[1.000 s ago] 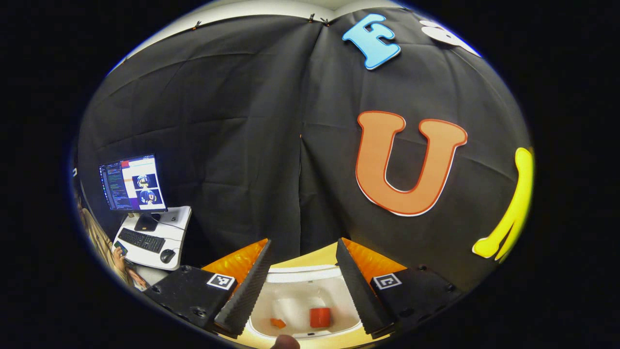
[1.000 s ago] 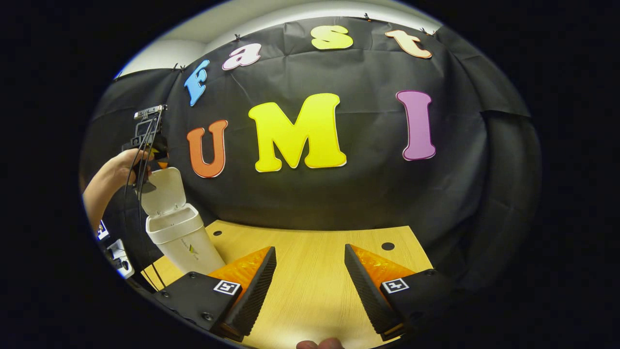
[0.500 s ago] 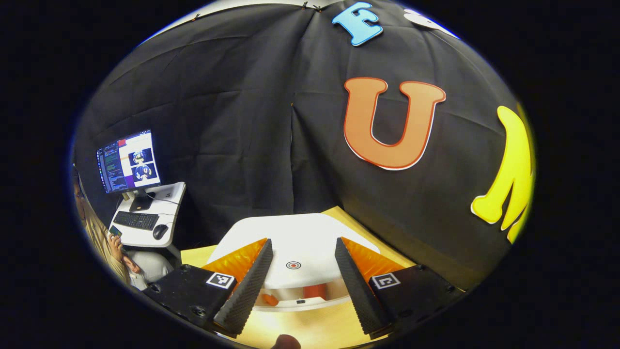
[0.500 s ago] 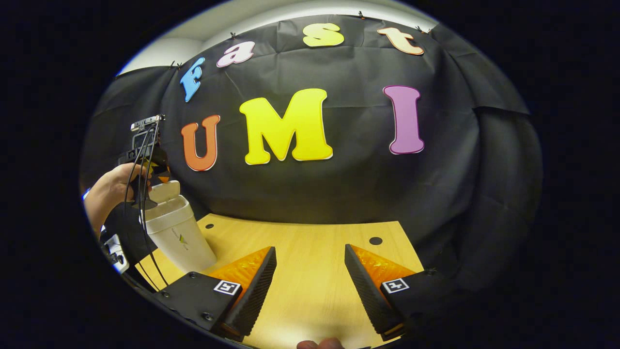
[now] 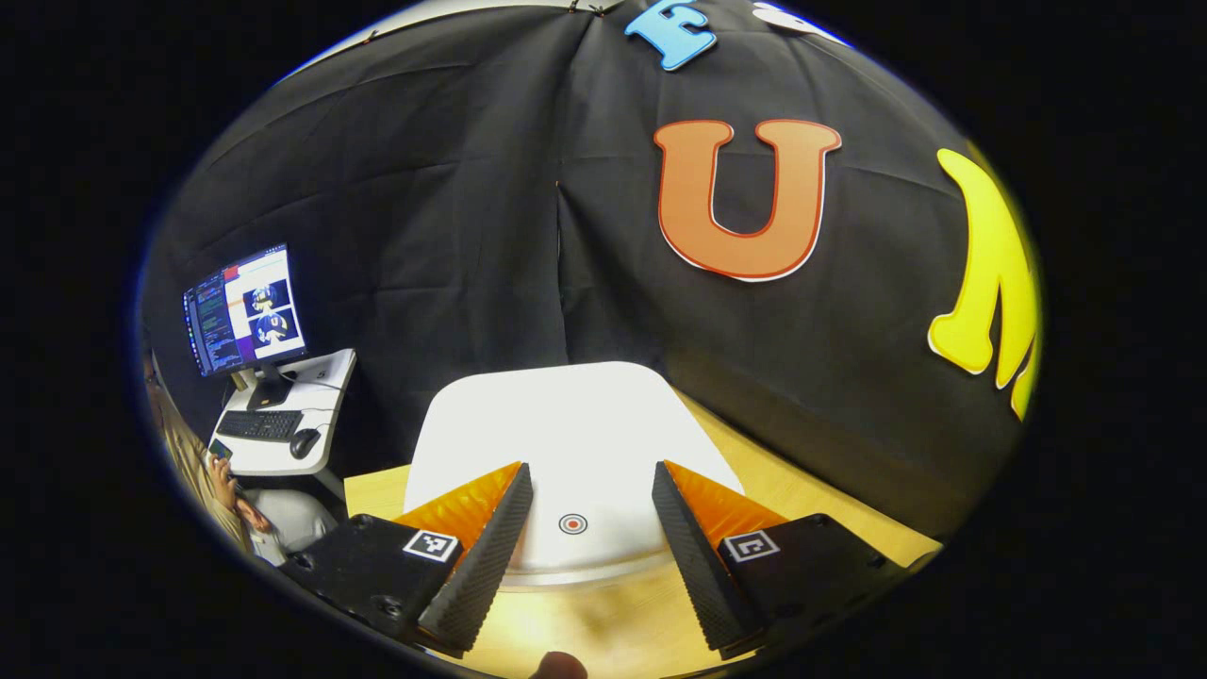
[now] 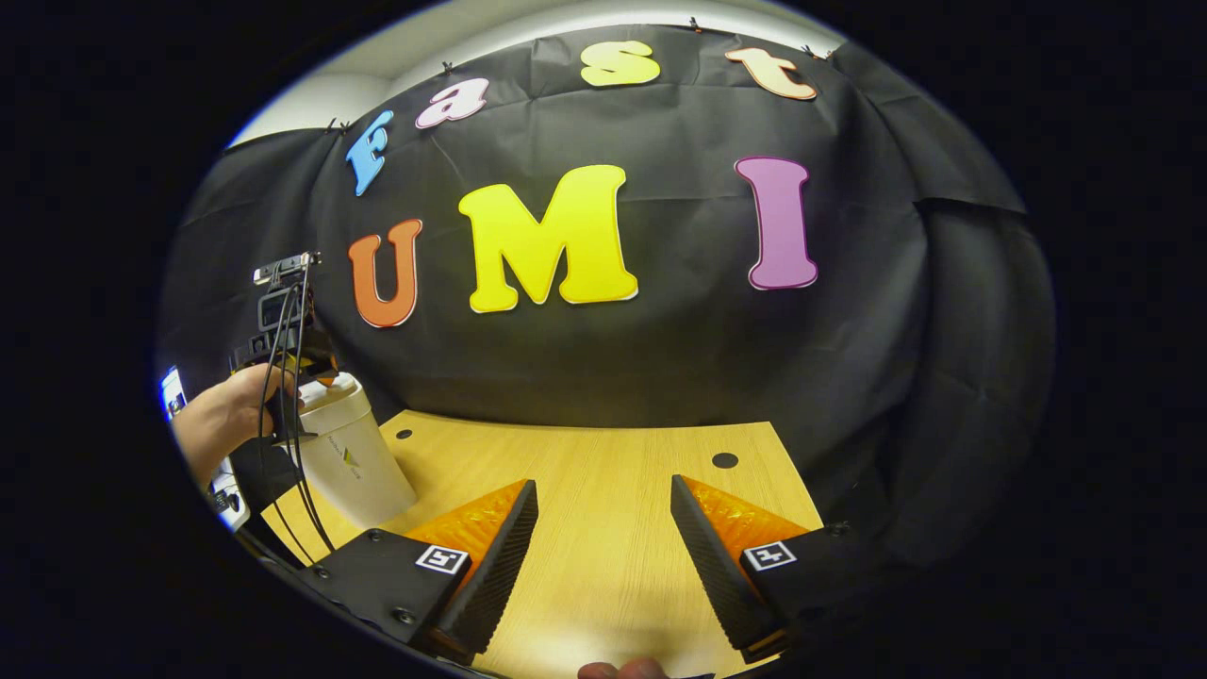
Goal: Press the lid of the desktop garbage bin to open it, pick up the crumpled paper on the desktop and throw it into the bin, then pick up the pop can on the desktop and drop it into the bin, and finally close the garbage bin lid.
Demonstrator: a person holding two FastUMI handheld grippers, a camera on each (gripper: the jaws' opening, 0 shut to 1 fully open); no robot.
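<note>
The white bin's lid (image 5: 566,443) lies flat and closed, with a small red ring mark near its front edge. My left gripper (image 5: 589,552) hovers just over that front edge, open, nothing between its fingers. In the right gripper view the white bin (image 6: 354,453) stands at the table's far left with its lid down, and a hand (image 6: 222,415) holds the left gripper (image 6: 302,363) right above the lid. My right gripper (image 6: 603,566) is open over the bare wooden table (image 6: 603,490), well to the right of the bin.
A side desk with a monitor (image 5: 245,311), keyboard and mouse stands to the left beyond the table, and a seated person (image 5: 203,471) is beside it. The table has two small round holes (image 6: 724,460) near its back edge. Black cloth walls close off the back.
The bin's lid has swung down from upright to fully closed, hiding the orange can and paper inside. My left gripper came down with it. The right gripper barely moved.
</note>
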